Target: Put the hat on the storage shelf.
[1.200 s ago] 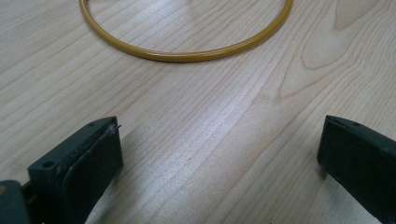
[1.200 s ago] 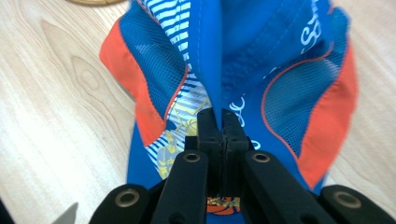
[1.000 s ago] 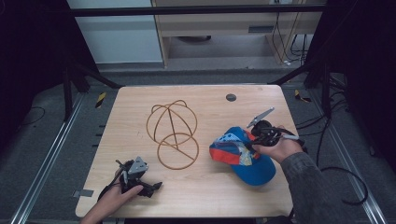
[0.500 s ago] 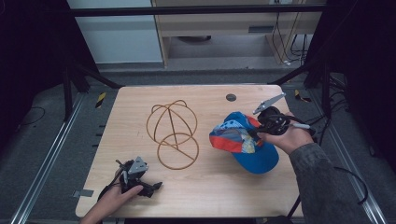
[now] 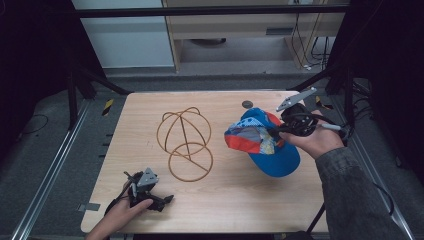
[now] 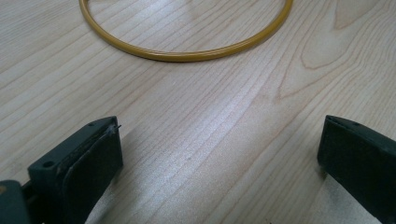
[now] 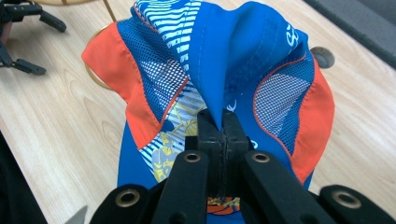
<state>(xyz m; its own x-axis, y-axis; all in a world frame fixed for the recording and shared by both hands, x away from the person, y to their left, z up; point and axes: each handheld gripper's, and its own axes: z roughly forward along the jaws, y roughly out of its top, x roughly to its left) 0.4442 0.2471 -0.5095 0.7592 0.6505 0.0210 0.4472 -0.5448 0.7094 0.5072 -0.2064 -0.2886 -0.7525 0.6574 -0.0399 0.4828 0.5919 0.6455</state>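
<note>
A blue and orange mesh cap (image 5: 262, 142) hangs over the right side of the wooden table (image 5: 235, 200), bunched where my right gripper (image 5: 277, 133) is shut on its blue fabric. In the right gripper view the jaws (image 7: 223, 126) pinch a fold of the cap (image 7: 224, 56), and its brim droops below. A gold wire cap stand (image 5: 185, 142) lies at the table's middle, left of the cap. My left gripper (image 5: 167, 202) rests open near the front left edge, nothing between its fingers (image 6: 219, 149). The stand's ring (image 6: 187, 53) lies just beyond them.
A small dark round disc (image 5: 247, 104) sits near the table's far edge, just behind the cap. Black frame posts (image 5: 345, 80) stand around the table, with cables at the far right. Bare wood lies in front of the stand and the cap.
My right gripper has lifted the cap off the table and carried it farther back and right. The left gripper has stayed where it was.
</note>
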